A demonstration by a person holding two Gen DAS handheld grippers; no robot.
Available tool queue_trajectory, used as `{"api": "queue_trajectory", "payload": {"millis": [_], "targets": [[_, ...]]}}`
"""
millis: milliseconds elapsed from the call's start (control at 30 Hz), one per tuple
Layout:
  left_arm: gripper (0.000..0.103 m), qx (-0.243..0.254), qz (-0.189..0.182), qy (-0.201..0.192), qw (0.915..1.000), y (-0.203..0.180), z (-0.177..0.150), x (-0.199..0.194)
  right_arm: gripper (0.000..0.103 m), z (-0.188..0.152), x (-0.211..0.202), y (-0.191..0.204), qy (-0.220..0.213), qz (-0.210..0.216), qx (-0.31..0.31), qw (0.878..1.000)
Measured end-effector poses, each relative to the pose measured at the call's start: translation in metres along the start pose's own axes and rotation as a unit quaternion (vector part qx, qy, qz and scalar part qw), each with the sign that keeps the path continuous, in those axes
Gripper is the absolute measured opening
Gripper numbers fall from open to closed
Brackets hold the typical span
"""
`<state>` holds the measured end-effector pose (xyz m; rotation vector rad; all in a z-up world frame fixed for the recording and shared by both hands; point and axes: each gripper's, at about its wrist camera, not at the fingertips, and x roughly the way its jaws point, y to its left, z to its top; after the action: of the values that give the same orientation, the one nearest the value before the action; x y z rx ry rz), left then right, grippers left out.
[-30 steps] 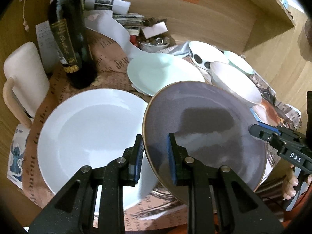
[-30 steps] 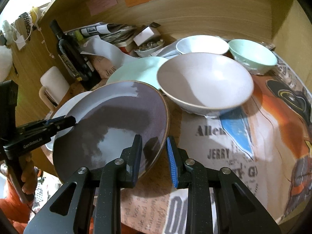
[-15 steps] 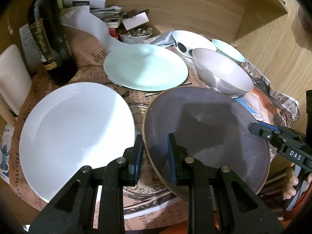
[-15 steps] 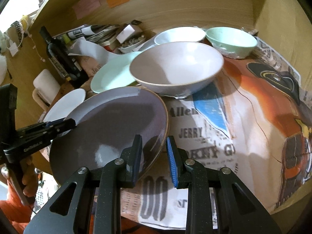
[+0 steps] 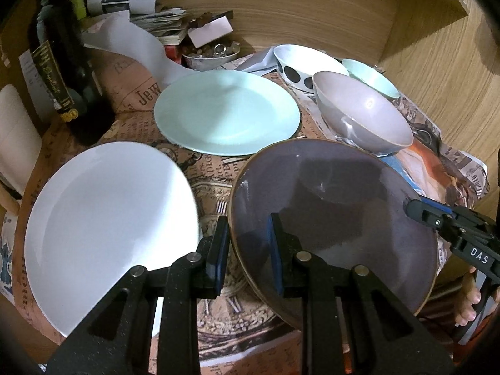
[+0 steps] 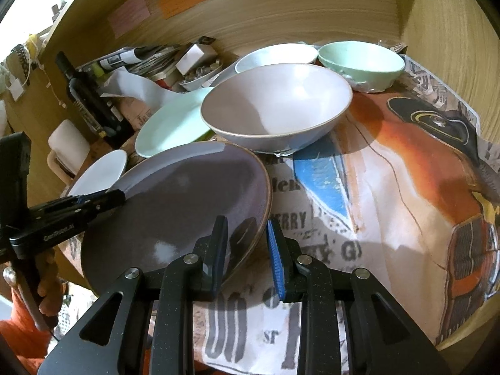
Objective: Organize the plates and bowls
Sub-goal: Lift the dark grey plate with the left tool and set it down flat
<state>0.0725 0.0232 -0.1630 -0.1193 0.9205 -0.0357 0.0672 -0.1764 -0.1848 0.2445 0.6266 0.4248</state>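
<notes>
A grey-purple plate [image 5: 337, 206] with a brown rim is held above the table between both grippers. My left gripper [image 5: 248, 251] is shut on its left rim. My right gripper [image 6: 247, 247] is shut on its right rim [image 6: 175, 206]. A white plate [image 5: 106, 222] lies at the left, a mint plate [image 5: 225, 112] behind. A grey-pink bowl [image 6: 275, 106] sits right of the mint plate [image 6: 168, 125], with a white dotted bowl [image 5: 306, 62] and a mint bowl [image 6: 359, 62] behind it.
A dark wine bottle [image 5: 65, 72] stands at the back left beside a cream chair back [image 5: 15, 137]. Papers and a small dish of trinkets [image 5: 209, 53] crowd the back. Wooden walls [image 6: 312, 9] enclose the table. Printed newspaper cloth [image 6: 390, 206] covers the right side.
Both grippers carried the grey-purple plate back toward the table's near edge, off the white plate it overlapped. The white and mint plates are now fully uncovered.
</notes>
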Motion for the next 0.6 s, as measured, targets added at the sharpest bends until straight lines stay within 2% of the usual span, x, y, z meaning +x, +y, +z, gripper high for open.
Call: {"api": "queue_trajectory", "payload": {"millis": [367,600], "targets": [[0.024,0.015,-0.012,0.019,0.9996,0.0005,-0.0043,0.0085,0.023,-0.0001,0.0075,-0.0036,0.017,-0.003,0.000,1.000],[0.024,0.019,-0.021,0.012,0.9995,0.0024,-0.0079,0.0074,0.023,-0.0008,0.0081,-0.0025,0.016,-0.012,-0.007,1.000]]}}
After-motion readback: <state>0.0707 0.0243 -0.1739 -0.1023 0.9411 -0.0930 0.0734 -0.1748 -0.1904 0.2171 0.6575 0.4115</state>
